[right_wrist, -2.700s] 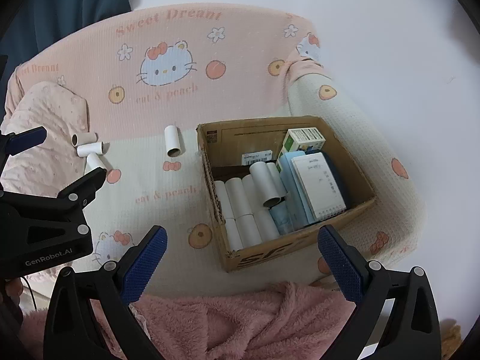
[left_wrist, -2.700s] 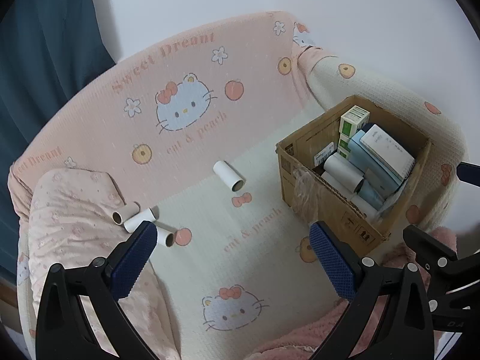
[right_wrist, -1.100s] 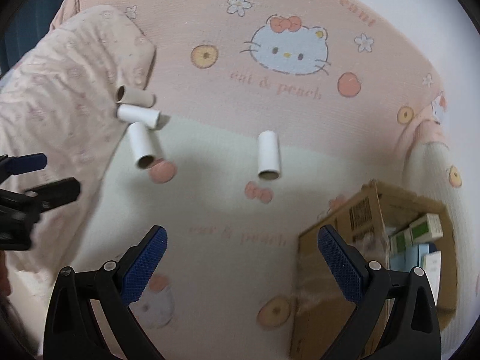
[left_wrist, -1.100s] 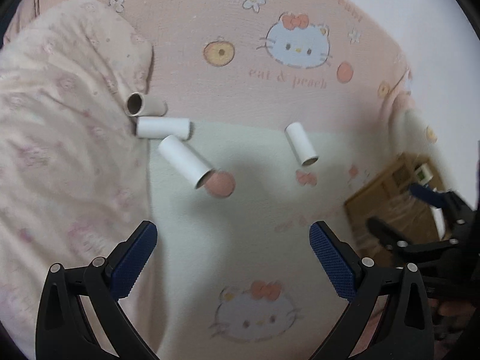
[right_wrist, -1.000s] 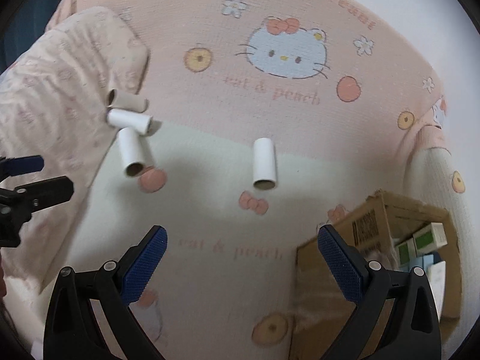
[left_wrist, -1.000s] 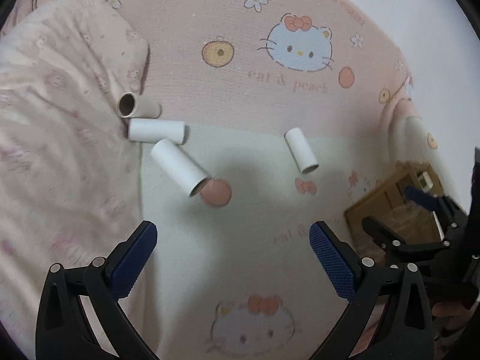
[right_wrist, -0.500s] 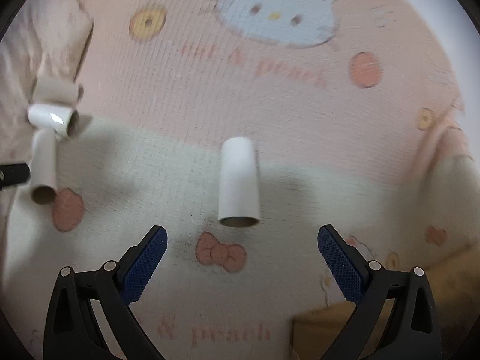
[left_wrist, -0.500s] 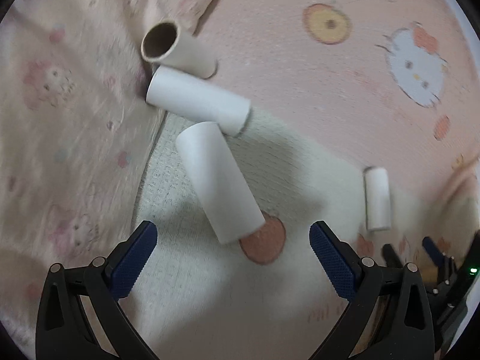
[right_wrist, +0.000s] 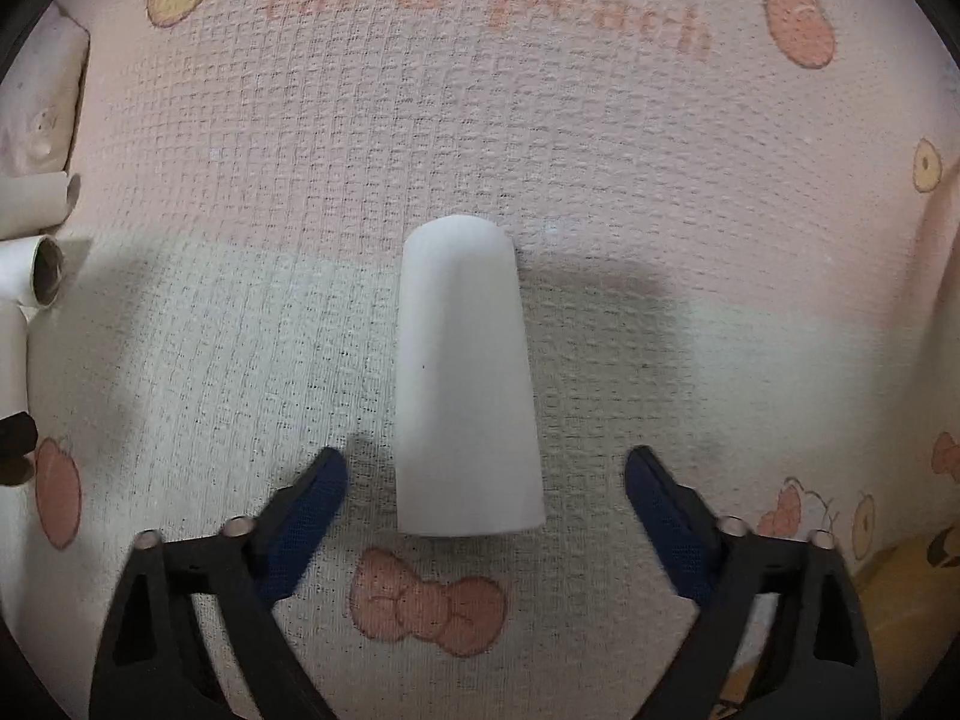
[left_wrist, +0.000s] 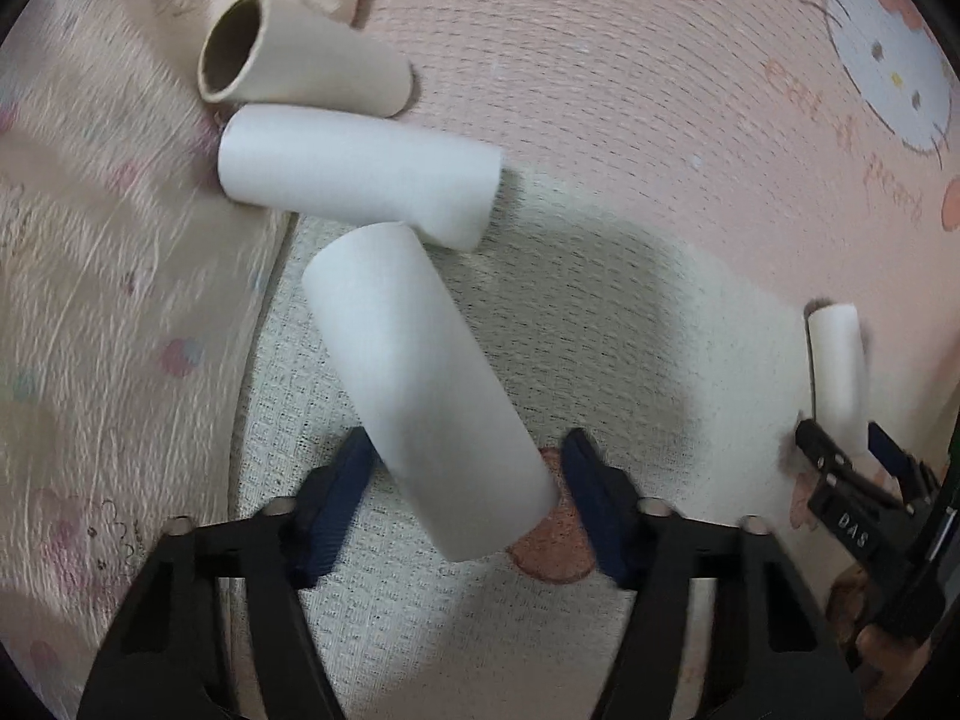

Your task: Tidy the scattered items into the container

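In the left wrist view a white paper tube (left_wrist: pixel 420 396) lies slantwise on the cream mat. My left gripper (left_wrist: pixel 468 468) straddles its near end; the jaws are closing and the pads stand just off its sides. Above it lie a second white tube (left_wrist: pixel 360 180) and a brown tube (left_wrist: pixel 300 66). In the right wrist view a lone white tube (right_wrist: pixel 468 390) points away between the fingers of my right gripper (right_wrist: pixel 486 468). Those jaws are closing too, with a clear gap on each side. The right gripper (left_wrist: pixel 849 444) also shows at that tube (left_wrist: pixel 834 360).
A pink patterned blanket (left_wrist: pixel 90 300) is bunched at the left, against the tubes. The printed pink and cream bed cover (right_wrist: pixel 540 120) lies under everything. A corner of the cardboard box (right_wrist: pixel 900 606) shows at the lower right. The other tubes (right_wrist: pixel 36 270) sit at the left edge.
Both grippers have come down close over their tubes, which now fill the views. Both pairs of jaws have narrowed around a tube. The tubes have not moved.
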Motion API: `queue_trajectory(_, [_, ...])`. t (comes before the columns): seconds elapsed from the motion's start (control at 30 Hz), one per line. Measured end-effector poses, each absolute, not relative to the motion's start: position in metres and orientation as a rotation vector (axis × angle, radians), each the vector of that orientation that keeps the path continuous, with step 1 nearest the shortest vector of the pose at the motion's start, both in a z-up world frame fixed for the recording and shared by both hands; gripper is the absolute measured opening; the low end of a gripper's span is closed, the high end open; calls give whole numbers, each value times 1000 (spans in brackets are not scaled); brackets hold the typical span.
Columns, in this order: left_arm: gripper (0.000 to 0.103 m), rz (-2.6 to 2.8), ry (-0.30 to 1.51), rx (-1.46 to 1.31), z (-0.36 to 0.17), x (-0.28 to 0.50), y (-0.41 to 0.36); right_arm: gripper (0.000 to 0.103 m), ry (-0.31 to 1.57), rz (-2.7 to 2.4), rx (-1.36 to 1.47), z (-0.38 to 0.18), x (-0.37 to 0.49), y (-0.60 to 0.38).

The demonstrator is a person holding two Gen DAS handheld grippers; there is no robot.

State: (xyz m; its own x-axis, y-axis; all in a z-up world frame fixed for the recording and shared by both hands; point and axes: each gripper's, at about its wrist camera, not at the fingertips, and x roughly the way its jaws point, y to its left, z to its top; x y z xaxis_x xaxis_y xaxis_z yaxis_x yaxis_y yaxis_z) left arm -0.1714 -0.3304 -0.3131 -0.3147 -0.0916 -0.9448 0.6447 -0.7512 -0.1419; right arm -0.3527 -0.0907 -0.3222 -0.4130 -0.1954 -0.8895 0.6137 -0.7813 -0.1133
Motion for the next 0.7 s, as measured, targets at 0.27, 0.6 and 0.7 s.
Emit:
queue_trajectory(0.27, [52,-2224,547,1540,-305,-168,-293,41,450,-2125,1358,-321,-343,-74])
queue_trajectory(0.6, [51,-2394,384,1662,-287,-129,-232,41,396,-2123,1407,-298,-278,-23])
queue_trajectory(0.7, [51,-2413,346,1730,-285,-116,-212,41,426,-2122,1512,-299,-264,-8])
